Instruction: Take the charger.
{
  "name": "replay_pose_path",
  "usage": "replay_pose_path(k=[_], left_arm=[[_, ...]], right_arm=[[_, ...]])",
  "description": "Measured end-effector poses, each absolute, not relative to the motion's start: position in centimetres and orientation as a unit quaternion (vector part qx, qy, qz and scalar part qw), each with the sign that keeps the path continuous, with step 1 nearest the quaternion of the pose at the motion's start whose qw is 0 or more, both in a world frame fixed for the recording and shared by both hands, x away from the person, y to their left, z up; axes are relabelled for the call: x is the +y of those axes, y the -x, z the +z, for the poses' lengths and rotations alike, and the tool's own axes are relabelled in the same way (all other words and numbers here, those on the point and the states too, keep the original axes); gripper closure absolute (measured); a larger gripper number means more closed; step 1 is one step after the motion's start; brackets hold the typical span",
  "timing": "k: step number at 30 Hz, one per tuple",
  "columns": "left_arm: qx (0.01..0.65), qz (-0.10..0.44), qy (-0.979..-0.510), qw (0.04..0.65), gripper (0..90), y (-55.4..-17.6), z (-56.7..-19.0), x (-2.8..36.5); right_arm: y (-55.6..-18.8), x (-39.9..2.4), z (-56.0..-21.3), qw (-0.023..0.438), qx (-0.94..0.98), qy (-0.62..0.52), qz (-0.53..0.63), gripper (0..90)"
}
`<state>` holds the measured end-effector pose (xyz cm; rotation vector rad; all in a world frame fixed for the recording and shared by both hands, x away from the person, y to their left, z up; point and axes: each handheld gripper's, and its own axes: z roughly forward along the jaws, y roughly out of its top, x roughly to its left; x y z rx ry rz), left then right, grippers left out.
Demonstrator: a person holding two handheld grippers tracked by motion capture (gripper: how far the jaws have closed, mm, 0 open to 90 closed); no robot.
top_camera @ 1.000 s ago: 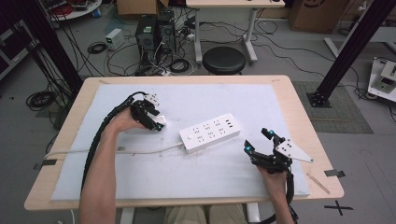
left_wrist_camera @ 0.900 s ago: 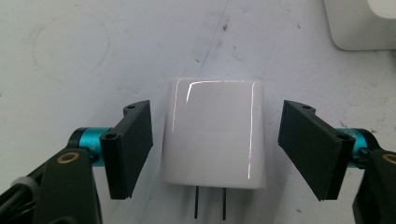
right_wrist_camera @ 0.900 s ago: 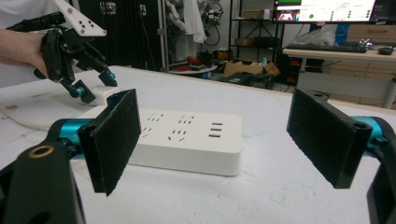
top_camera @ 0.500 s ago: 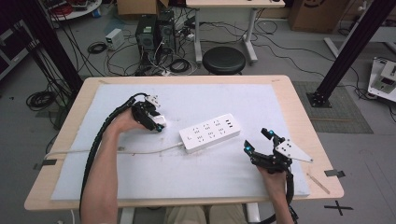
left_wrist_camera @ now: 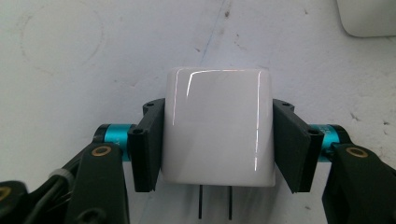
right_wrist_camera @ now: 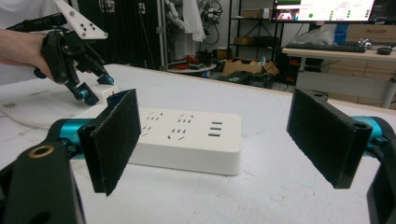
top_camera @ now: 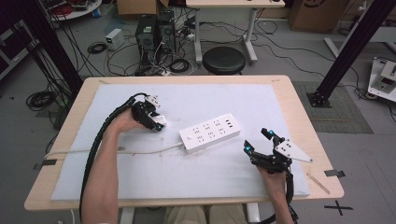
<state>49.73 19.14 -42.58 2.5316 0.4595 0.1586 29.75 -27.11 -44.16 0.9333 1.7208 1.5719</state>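
The left gripper, black with teal joints, sits left of centre in the high view over the pale blue-grey mat that covers the light wooden table. Its jaws have just been closing, and in the left gripper view the two black pads now press flat on opposite sides of a glossy white, rounded, box-shaped plug adapter. The adapter fills the centre of that frame; two dark metal prongs stick out of its lower face toward the bottom edge. The mat shows beneath it, faintly scuffed. In the high view the adapter is a small white patch at the jaw tips, just left of a white rectangular power strip with several rows of sockets, which lies at mid-frame, tilted with its right end higher. A white cord runs from the strip's left end toward the left edge of the table. The right gripper rests at lower right of the high view, near the strip but apart from it. In the right gripper view its fingers stand wide with nothing between them, and the strip lies beyond the gap. The left gripper shows at upper left there, tips down on the adapter.
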Motion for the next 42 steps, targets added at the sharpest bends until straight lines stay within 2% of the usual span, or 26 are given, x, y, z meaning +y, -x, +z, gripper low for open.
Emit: replay_pose_path(k=[7,20,33,42], left_arm=[[0.165,0.062,-0.946,0.271,42.4,-49.7,-42.5,19.2],[0.198,0.069,-0.938,0.276,42.6,-49.2,-41.6,19.3],[0.233,0.097,-0.924,0.289,42.7,-46.3,-39.1,18.7],[0.259,0.091,-0.914,0.300,42.6,-44.1,-38.3,18.1]], right_arm=[[-29.8,-27.1,-44.2,0.311,0.652,-0.353,0.595,18.1],[-29.7,-27.1,-44.2,0.308,0.652,-0.355,0.595,18.1],[-29.8,-27.0,-44.2,0.312,0.653,-0.351,0.595,18.1],[-29.8,-26.9,-44.1,0.309,0.656,-0.353,0.592,18.1]])
